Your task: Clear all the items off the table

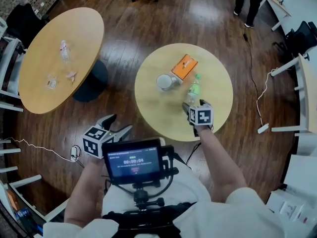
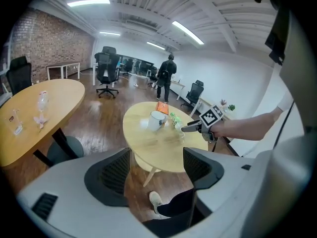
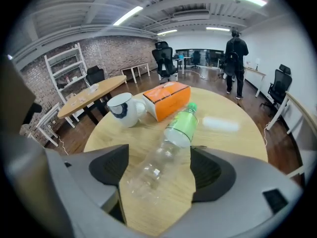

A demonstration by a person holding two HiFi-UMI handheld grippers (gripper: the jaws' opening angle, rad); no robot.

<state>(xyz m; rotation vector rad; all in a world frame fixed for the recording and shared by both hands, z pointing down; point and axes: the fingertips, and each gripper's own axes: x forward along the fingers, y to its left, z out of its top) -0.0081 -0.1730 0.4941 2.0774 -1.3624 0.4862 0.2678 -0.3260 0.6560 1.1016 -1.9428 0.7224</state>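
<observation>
Right gripper [image 3: 158, 168] straddles the plastic bottle [image 3: 171, 145] lying on the round table [image 1: 148, 110].
Its jaws stand partly open around the bottle's base, not visibly pinching; a white mug [image 1: 164, 82] and an orange box [image 1: 184, 66] sit near. The left gripper [image 2: 156, 170] is open and empty, off the table.

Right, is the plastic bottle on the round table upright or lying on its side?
Lying on its side. The bottle stretches flat along the table, its green cap pointing towards the orange box.

Near centre of table [image 1: 163, 115]: clear bottle [image 1: 193, 89], green cap, lying on side; white mug [image 1: 164, 82] upright; orange box [image 1: 184, 66] flat.
</observation>
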